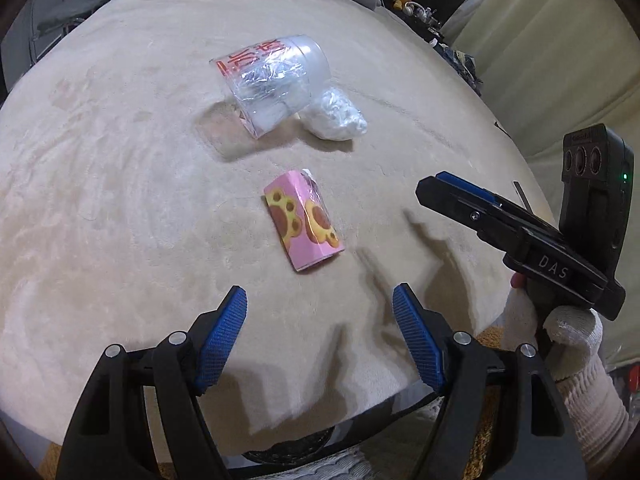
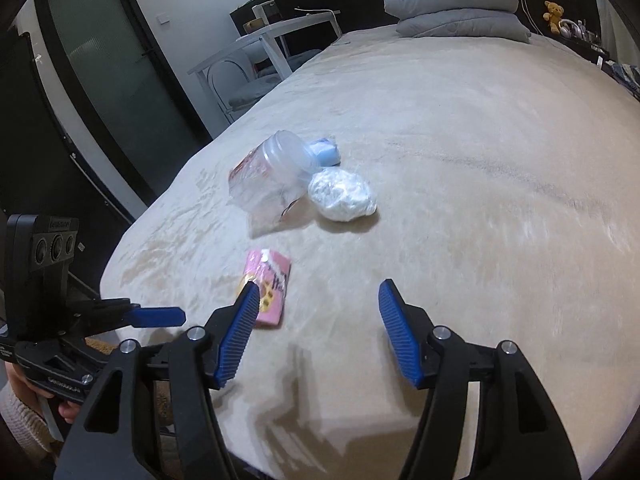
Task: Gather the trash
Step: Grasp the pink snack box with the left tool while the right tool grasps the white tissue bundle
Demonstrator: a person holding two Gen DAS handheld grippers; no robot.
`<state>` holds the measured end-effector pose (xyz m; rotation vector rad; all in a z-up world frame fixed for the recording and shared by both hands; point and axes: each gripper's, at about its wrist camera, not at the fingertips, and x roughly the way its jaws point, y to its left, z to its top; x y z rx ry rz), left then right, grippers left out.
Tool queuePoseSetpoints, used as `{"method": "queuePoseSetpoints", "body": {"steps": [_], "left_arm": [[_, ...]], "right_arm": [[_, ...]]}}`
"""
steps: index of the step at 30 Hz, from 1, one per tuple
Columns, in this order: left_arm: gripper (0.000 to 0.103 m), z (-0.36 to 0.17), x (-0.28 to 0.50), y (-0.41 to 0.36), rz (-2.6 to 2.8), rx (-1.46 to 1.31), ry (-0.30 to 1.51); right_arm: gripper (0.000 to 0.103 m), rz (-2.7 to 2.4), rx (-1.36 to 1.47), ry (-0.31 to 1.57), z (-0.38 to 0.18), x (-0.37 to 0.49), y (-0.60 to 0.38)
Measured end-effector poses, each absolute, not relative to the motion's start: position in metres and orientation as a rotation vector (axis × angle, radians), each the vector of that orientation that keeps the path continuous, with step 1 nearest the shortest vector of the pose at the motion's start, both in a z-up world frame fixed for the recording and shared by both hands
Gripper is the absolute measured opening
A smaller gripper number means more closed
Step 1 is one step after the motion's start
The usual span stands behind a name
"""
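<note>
Now both grippers hover over the near end of a beige bed (image 1: pixel 120 200) with three bits of trash lying ahead of them.

Nearest lies a pink carton (image 1: pixel 303 222) printed with yellow and brown paw shapes, flat on the cover, just beyond the left gripper (image 1: pixel 319 330), whose jaws are spread with nothing between them. Farther up, a clear plastic cup (image 1: pixel 272 84) lies on its side, its crumpled film lid showing red characters I cannot read; a white crumpled wad (image 1: pixel 334 116) touches its right flank. From the right wrist, a pale blue object (image 2: pixel 325 151) peeks out behind the cup. The right gripper (image 2: pixel 318 322) also stands parted and empty; its body reads "DAS". Nothing blocks the way to the carton. Grey folded bedding (image 2: pixel 460 8) sits at the far end, with a small yellow teddy bear (image 2: pixel 554 11) on a dark shelf beyond.
</note>
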<state>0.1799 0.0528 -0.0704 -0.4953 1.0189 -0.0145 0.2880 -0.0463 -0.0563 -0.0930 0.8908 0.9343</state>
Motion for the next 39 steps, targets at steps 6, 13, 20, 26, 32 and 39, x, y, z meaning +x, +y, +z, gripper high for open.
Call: {"method": "queuePoseSetpoints", "body": {"steps": [6,13,20,26,32,39], "left_arm": [[0.074,-0.079,0.21,0.061,-0.003,-0.504,1.062],[0.073,-0.087,0.233,0.064,-0.015,-0.504,1.102],[0.051,-0.09,0.245,0.069,-0.014,-0.495,1.101],[0.038,-0.091,0.24,0.074,-0.02,-0.497,1.077],[0.037,-0.084,0.23,0.074,-0.02,-0.494,1.037],[0.036,-0.081,0.207,0.074,-0.008,-0.49,0.999]], "right_arm": [[0.071,0.922,-0.125,0.888,-0.063,0.322,-0.018],[0.071,0.934,-0.159,0.899,-0.074,0.348,0.014],[0.071,0.942,-0.191,0.905,-0.083,0.363,0.036],[0.059,0.955,-0.194,0.914,-0.087,0.367,0.04],[0.056,0.95,-0.189,0.899,-0.081,0.357,0.031],[0.056,0.934,-0.161,0.896,-0.074,0.341,0.01]]}}
